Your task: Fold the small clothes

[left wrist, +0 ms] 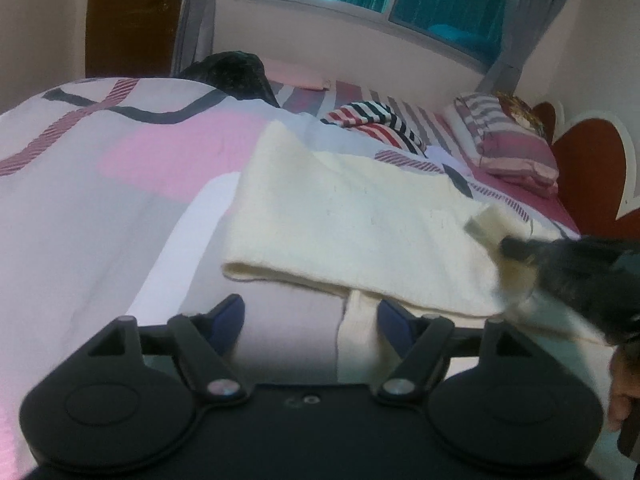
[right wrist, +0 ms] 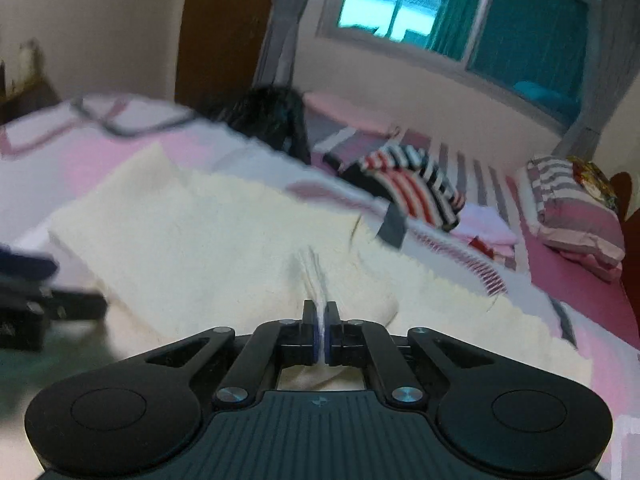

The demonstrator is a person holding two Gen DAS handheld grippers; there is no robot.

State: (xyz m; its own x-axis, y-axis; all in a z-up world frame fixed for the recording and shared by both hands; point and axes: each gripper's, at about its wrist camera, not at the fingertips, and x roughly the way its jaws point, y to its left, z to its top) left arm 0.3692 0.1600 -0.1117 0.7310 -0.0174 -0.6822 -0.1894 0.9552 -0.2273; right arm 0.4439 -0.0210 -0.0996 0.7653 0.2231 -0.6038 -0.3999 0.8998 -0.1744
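Bed | left gripper jaws apart | right gripper jaws pinching cream garment

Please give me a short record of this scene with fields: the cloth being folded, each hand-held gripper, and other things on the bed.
garment: cream garment, partly folded, lying on the bedspread
left hand-held gripper: open, holding nothing, at the garment's near edge
right hand-held gripper: shut on a pinch of the cream garment
other clothes: striped garment and dark garment, farther back
pillow: near the headboard
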